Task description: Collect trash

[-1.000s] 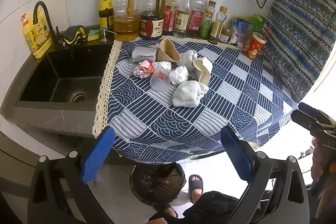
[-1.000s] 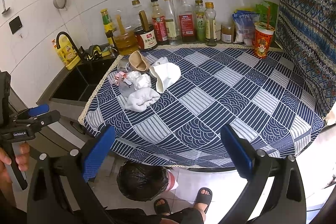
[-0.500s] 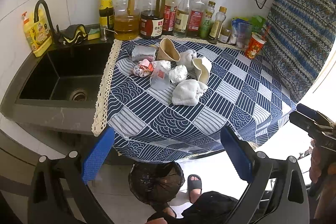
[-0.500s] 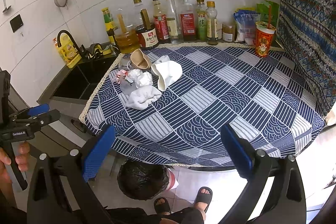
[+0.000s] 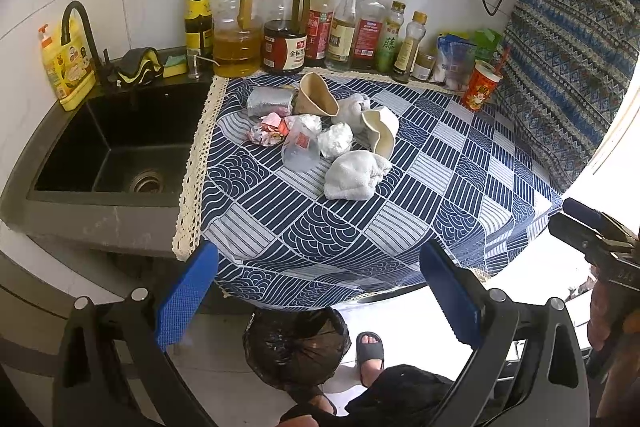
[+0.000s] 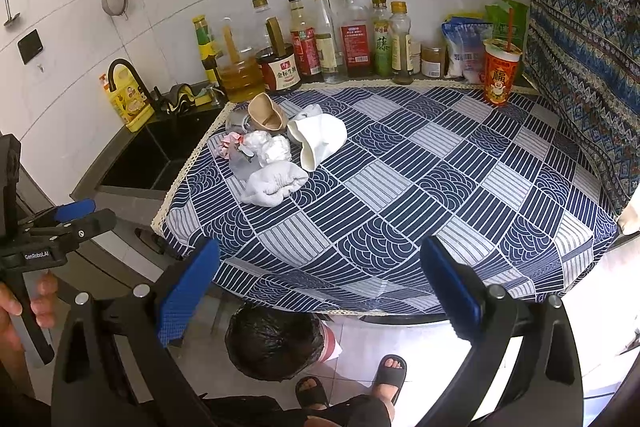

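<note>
A pile of trash sits on the blue patterned tablecloth (image 5: 360, 227): a crumpled white tissue (image 5: 354, 174), a tan paper cup (image 5: 316, 101), a white crushed cup (image 5: 380, 131), a foil wrapper (image 5: 269, 101), a clear plastic cup (image 5: 300, 149) and a pink wrapper (image 5: 269, 130). The pile also shows in the right wrist view (image 6: 276, 147). A bin lined with a black bag (image 5: 294, 345) stands on the floor below the table edge. My left gripper (image 5: 320, 291) is open and empty, in front of the table. My right gripper (image 6: 320, 291) is open and empty, also short of the table.
A row of sauce and oil bottles (image 5: 304, 27) lines the wall. A red drink cup (image 5: 482, 89) stands at the back right. A black sink (image 5: 108, 147) lies left of the table. The person's sandalled feet (image 6: 390, 371) are beside the bin. A patterned curtain (image 5: 568, 67) hangs right.
Both views have shifted slightly back and up from the table. Nothing on the table has moved, and both grippers stay open.
</note>
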`<state>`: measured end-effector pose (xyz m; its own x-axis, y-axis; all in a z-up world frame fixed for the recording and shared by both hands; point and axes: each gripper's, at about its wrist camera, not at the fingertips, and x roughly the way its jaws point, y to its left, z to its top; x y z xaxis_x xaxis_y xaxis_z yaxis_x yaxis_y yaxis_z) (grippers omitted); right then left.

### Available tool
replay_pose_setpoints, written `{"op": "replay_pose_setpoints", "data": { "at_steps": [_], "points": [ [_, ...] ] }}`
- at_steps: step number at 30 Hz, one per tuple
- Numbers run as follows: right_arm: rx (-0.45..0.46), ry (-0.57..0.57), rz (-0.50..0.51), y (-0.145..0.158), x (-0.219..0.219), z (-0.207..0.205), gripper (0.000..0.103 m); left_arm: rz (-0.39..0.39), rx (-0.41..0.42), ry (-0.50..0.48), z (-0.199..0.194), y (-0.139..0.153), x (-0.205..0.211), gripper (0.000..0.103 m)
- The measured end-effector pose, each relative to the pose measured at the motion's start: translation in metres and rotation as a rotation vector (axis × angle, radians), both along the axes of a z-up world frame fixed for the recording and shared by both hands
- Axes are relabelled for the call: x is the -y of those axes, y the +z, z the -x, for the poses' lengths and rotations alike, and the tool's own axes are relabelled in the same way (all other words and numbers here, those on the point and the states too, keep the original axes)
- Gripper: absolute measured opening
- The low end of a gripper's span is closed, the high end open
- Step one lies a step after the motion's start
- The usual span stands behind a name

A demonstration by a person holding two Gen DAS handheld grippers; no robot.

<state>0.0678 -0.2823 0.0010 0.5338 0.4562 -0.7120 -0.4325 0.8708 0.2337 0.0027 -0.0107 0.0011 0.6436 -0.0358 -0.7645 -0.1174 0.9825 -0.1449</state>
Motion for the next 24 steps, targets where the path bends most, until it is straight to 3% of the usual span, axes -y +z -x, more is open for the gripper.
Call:
{"op": "replay_pose_setpoints", "data": {
  "at_steps": [24],
  "points": [
    [-0.005, -0.008, -0.005, 0.001, -0.021, 0.001, 0.100, 0.034, 0.004, -0.016, 0.000, -0.004, -0.022, 0.097]
  ]
}}
